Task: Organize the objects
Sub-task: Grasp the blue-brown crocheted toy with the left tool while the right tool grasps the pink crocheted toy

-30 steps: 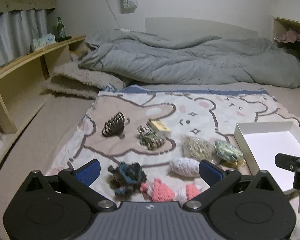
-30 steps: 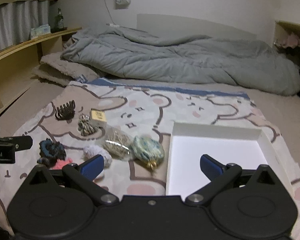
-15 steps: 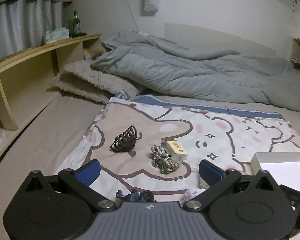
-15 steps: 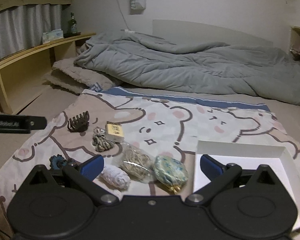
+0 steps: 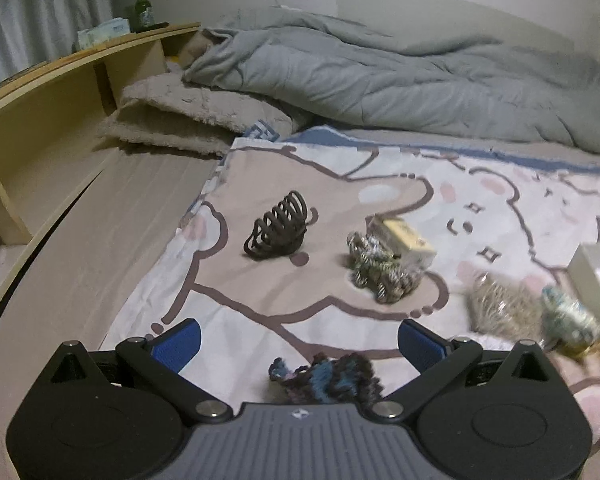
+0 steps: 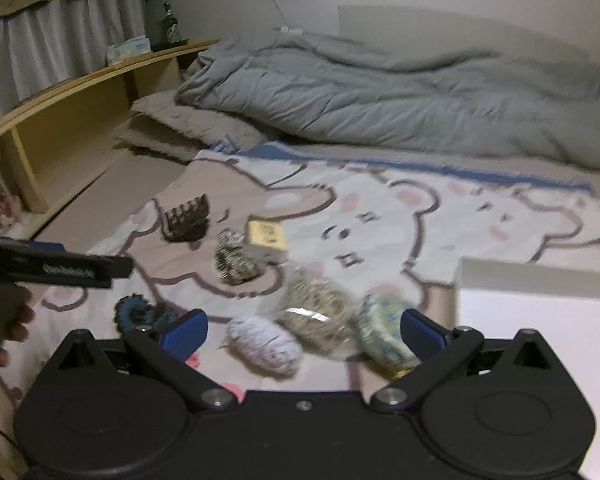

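Left tool (image 5: 300, 340) open, hair claw (image 5: 278, 232) teeth up

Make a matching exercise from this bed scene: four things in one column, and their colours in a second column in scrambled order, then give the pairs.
Things:
1. hair claw clip
2. comforter
3. open box
4. bottle

Colours:
A. white
B. green
C. dark brown
D. grey

Pairs: 1-C, 2-D, 3-A, 4-B
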Motion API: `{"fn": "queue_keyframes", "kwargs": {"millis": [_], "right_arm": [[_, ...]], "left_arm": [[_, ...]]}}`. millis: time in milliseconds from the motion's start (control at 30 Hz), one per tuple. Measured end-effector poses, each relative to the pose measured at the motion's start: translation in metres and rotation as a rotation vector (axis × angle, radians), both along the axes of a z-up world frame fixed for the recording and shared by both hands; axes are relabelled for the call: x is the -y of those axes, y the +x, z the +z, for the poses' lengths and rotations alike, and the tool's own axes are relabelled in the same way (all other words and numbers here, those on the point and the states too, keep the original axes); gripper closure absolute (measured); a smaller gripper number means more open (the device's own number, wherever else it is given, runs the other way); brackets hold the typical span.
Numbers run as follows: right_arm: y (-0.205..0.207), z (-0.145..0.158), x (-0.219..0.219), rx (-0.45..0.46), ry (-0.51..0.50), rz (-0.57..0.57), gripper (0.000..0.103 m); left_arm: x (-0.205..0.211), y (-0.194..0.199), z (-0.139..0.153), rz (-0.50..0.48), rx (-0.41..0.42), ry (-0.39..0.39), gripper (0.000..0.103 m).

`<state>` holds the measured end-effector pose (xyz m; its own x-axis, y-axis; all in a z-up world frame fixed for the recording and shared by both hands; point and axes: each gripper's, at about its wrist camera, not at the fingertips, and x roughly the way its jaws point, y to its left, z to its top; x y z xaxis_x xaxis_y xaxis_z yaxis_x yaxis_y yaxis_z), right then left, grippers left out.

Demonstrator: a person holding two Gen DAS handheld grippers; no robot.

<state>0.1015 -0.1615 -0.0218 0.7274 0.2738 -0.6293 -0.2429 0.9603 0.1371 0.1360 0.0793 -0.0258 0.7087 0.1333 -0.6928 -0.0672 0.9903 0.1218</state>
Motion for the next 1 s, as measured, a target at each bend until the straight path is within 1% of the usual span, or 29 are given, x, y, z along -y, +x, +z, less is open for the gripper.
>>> {"fn": "queue_keyframes", "kwargs": {"millis": [67, 167, 267, 333, 433, 467, 533, 567, 600, 633, 700, 767, 800, 900, 1000], "right_arm": [[0.003, -0.009, -0.002, -0.027, 0.020, -0.002, 0.000], [0.007, -0.024, -0.006, -0.065, 0.023, 0.018, 0.000], [0.006, -0.038, -0.011, -0.071, 0.014, 0.038, 0.000], [0.005, -0.047, -0.013, -0.098, 0.022, 0.047, 0.000], [0.008, -0.061, -0.016, -0.171, 0.050, 0.067, 0.000], [0.008, -0.065, -0.018, -0.191, 0.050, 0.071, 0.000], [0.009, -0.073, -0.023, -0.210, 0.052, 0.096, 0.000], [0.009, -0.076, -0.026, -0.218, 0.050, 0.113, 0.002], [0.009, -0.078, -0.029, -0.225, 0.048, 0.127, 0.008], [0.009, -0.080, -0.032, -0.238, 0.048, 0.143, 0.011], [0.010, -0.087, -0.039, -0.279, 0.058, 0.180, 0.020], [0.009, -0.091, -0.044, -0.309, 0.063, 0.203, 0.025], [0.009, -0.093, -0.048, -0.320, 0.062, 0.213, 0.027], [0.009, -0.099, -0.055, -0.332, 0.049, 0.205, 0.028], [0.012, -0.100, -0.058, -0.327, 0.040, 0.193, 0.029]], "left_arm": [[-0.004, 0.001, -0.011, -0.023, -0.011, -0.010, 0.000], [-0.007, 0.003, -0.022, -0.058, -0.049, -0.051, 0.000], [-0.007, 0.006, -0.031, -0.062, -0.084, -0.103, 0.000], [-0.009, 0.008, -0.034, -0.050, -0.098, -0.146, 0.000], [-0.012, 0.010, -0.038, -0.031, -0.117, -0.198, 0.004], [-0.013, 0.011, -0.039, -0.030, -0.124, -0.211, 0.007], [-0.014, 0.013, -0.042, -0.032, -0.137, -0.218, 0.010], [-0.015, 0.014, -0.044, -0.034, -0.146, -0.219, 0.011], [-0.015, 0.015, -0.046, -0.036, -0.152, -0.221, 0.013], [-0.015, 0.016, -0.048, -0.038, -0.160, -0.223, 0.014], [-0.016, 0.017, -0.052, -0.041, -0.178, -0.229, 0.018], [-0.017, 0.020, -0.057, -0.043, -0.199, -0.230, 0.019], [-0.017, 0.021, -0.059, -0.041, -0.209, -0.229, 0.019], [-0.019, 0.024, -0.065, -0.039, -0.227, -0.234, 0.021], [-0.020, 0.026, -0.071, -0.032, -0.244, -0.234, 0.021]]}}
